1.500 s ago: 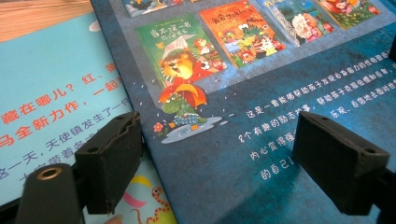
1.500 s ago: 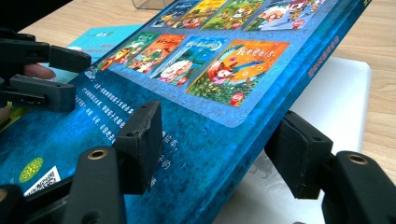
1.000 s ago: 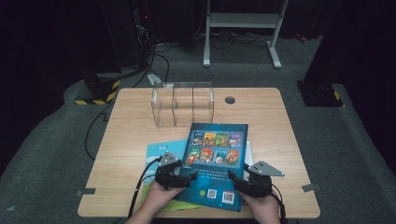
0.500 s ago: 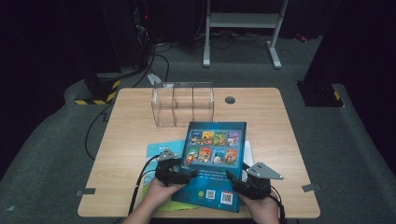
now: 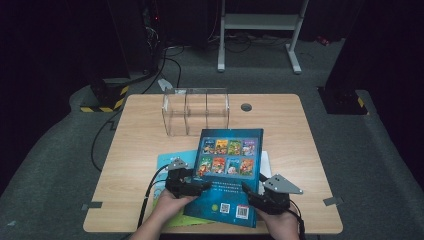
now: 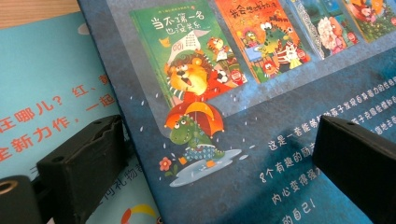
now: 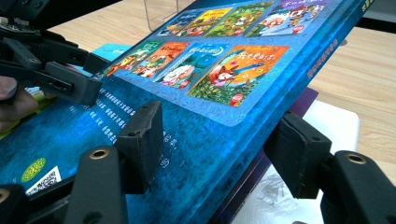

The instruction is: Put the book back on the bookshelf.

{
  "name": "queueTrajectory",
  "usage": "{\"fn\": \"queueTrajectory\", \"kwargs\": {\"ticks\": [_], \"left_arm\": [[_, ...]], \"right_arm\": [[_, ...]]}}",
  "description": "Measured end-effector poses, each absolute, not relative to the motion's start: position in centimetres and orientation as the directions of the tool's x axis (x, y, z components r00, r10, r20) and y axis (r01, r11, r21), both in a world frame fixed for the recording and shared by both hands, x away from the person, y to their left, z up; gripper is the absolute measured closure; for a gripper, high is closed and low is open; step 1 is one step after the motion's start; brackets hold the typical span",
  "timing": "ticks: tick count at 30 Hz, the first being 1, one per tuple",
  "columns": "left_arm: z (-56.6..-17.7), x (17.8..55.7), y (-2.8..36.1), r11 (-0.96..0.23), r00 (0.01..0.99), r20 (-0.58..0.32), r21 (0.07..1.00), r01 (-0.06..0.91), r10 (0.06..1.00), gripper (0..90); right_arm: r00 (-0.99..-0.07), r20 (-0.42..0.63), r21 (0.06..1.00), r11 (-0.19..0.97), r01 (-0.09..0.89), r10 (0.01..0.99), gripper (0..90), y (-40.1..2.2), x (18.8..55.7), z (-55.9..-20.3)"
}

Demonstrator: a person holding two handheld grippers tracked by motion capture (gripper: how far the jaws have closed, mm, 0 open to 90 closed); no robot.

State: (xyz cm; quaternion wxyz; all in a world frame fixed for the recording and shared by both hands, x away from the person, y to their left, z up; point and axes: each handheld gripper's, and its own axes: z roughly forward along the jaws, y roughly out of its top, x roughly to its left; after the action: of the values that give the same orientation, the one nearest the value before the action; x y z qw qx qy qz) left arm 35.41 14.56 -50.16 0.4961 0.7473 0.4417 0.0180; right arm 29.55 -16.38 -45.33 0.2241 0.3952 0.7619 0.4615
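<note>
Book (image 5: 227, 170) with a dark blue back cover, printed with two rows of small cover pictures, lies between the two tongs at the near edge of the bench (image 5: 145, 130). Its far end points toward a clear plastic rack (image 5: 196, 111), well ahead of both tongs. Under it, to the left tongs' side, lies a light blue book (image 6: 51, 93); under its right edge lie a purple-edged book (image 7: 299, 105) and a white sheet (image 7: 336, 126).

Progress, as judged from the layout: the rack's compartments look empty and no book stands in it, so the work is at its start. In the right gripper view the blue book's right edge sits tilted above the things beneath it; carrying it to the rack appears to be left.

Left tongs (image 5: 192, 186): jaws parted wide, straddling the book's left edge, one jaw over the light blue book, the other over the dark cover. No pad visibly presses the book.

Right tongs (image 5: 255, 196): jaws partly open, one above the cover and one beyond the book's right edge, beside the purple-edged book. A firm grip cannot be confirmed; the pads appear close to the book rather than clamped on it.
</note>
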Motion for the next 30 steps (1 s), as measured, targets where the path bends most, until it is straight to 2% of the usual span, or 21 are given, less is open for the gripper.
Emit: {"fn": "queueTrajectory", "kwargs": {"ticks": [9, 22, 30], "left_arm": [[-50.0, 35.4, 14.2, -0.114, 0.615, -0.426, 0.755, 0.646, 0.664, 3.5], [-48.3, 34.1, 14.8, -0.115, 0.604, -0.316, 0.817, 0.566, 0.732, 14.6], [-47.0, 33.3, 15.1, -0.087, 0.593, -0.262, 0.865, 0.494, 0.761, 21.3]], "right_arm": [[-0.593, 0.022, 0.884, 0.261, 0.387, 0.805, 38.7, -16.4, 29.6, -45.3], [-0.596, 0.059, 0.872, 0.249, 0.421, 0.801, 38.7, -16.4, 30.3, -45.1], [-0.59, 0.037, 0.892, 0.239, 0.384, 0.807, 43.0, -16.1, 30.6, -43.8]]}}
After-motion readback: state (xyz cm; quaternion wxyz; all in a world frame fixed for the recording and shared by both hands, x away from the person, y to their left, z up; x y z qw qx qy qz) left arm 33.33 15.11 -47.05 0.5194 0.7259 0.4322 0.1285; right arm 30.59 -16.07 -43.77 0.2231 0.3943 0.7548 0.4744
